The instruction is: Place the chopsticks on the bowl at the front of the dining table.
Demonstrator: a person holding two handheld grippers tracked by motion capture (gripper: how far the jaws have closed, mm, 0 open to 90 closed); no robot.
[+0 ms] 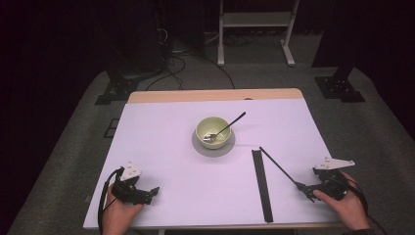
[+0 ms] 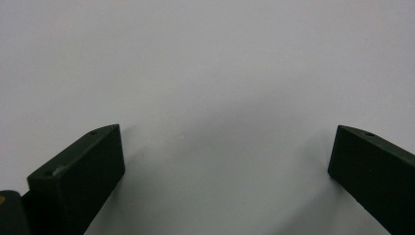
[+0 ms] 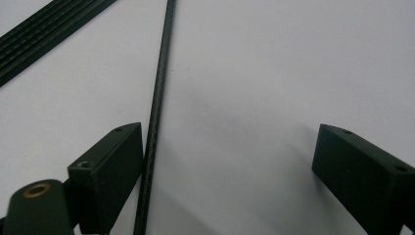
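A pale green bowl (image 1: pixel 213 131) stands on a grey saucer (image 1: pixel 198 147) at the table's middle, with a black-handled utensil (image 1: pixel 231 123) leaning in it. A thin black rod (image 1: pixel 278 167) lies slantwise at the right, beside a flat black ribbed strip (image 1: pixel 262 183). My right gripper (image 1: pixel 304 190) is open at the rod's near end. In the right gripper view the rod (image 3: pixel 156 98) runs between the jaws, close along the left jaw's inner face, with my right gripper (image 3: pixel 230 129) open around it. My left gripper (image 1: pixel 149 192) rests open at the front left, and my left gripper (image 2: pixel 227 132) has bare table between its jaws.
The white table top (image 1: pixel 161 147) has a wooden strip (image 1: pixel 215 95) along its far edge. The ribbed strip (image 3: pixel 44 29) lies left of the rod in the right gripper view. Beyond the table are dark floor, cables and a white stand (image 1: pixel 257 29).
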